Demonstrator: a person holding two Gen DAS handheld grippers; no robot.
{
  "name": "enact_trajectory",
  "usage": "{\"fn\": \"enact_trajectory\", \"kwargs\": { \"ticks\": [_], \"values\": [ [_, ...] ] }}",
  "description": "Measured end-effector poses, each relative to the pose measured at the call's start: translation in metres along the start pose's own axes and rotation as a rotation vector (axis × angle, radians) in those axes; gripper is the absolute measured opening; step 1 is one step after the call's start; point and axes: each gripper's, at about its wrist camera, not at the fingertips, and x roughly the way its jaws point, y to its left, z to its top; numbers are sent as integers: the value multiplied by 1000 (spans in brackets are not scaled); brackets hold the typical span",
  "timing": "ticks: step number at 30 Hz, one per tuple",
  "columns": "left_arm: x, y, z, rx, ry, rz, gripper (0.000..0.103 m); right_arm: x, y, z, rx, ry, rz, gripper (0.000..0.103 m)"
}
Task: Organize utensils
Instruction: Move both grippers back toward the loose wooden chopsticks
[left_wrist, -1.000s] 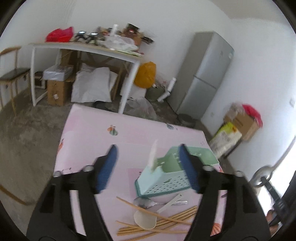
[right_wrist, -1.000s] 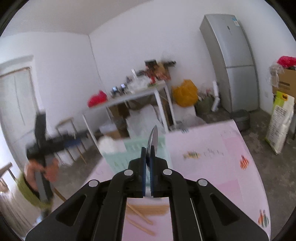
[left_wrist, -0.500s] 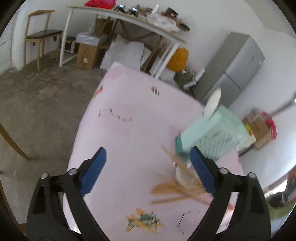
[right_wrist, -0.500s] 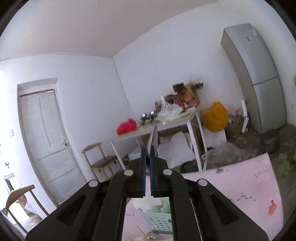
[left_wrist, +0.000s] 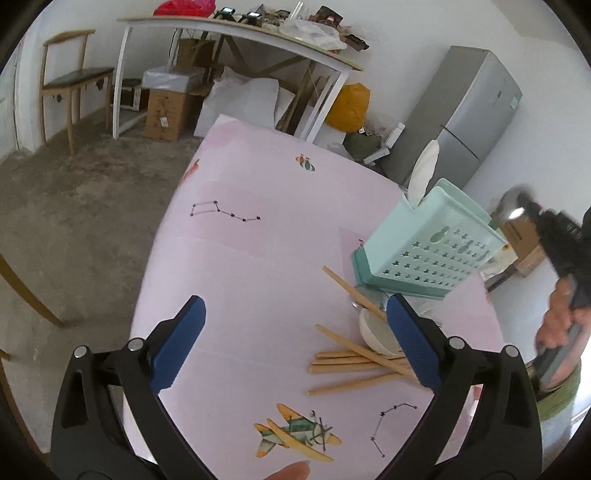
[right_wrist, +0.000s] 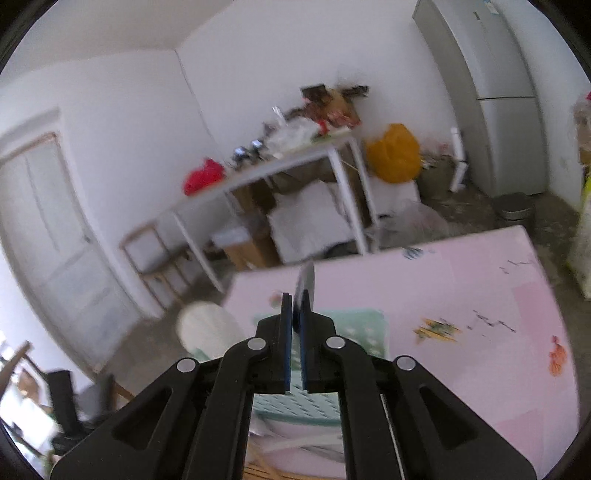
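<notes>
A mint green utensil basket (left_wrist: 430, 245) stands on the pink table (left_wrist: 258, 229), with a white spoon (left_wrist: 423, 175) upright in it. Several wooden chopsticks (left_wrist: 354, 363) and a white ladle (left_wrist: 376, 330) lie in front of it. My left gripper (left_wrist: 295, 341) is open and empty above the table, left of the chopsticks. My right gripper (right_wrist: 294, 314) is shut on a metal spoon (right_wrist: 306, 282) and holds it above the basket (right_wrist: 347, 332). In the left wrist view the right gripper (left_wrist: 532, 218) is at the far right, blurred.
A white work table (left_wrist: 240, 29) with clutter, cardboard boxes, a wooden chair (left_wrist: 70, 79) and a grey fridge (left_wrist: 465, 110) stand beyond the table. The table's far edge (right_wrist: 406, 251) is near the basket.
My right gripper has dropped from high up to over the basket, the metal spoon still in it. My left gripper has stayed open and shifted slightly over the table.
</notes>
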Motion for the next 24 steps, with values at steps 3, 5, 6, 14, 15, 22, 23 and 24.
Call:
{"fn": "enact_trajectory", "kwargs": {
  "ticks": [3,5,6,14,15,22,23,24],
  "values": [
    [0,1,0,-7,9,-49,95,-3,2,-5,-33,3,-44,12],
    [-1,2,1,-12,14,-80,95,-10,6,-1,-53,-20,-72,21],
    [-1,1,0,-13,18,-95,95,-15,7,1,-62,-38,-88,27],
    [-16,-15,-2,68,-15,-87,95,-68,10,3,-71,-125,-99,35],
    [-19,-20,-2,91,-31,-68,95,-74,13,-1,-80,-125,-93,36],
    [-21,-36,2,149,-42,-69,95,-79,23,-53,-77,7,-30,43],
    [-20,-37,1,147,-42,-70,94,-74,23,-65,-64,41,-25,43],
    [-18,-37,1,147,-36,-70,94,-66,23,-80,-49,93,-21,43]
  ]
}}
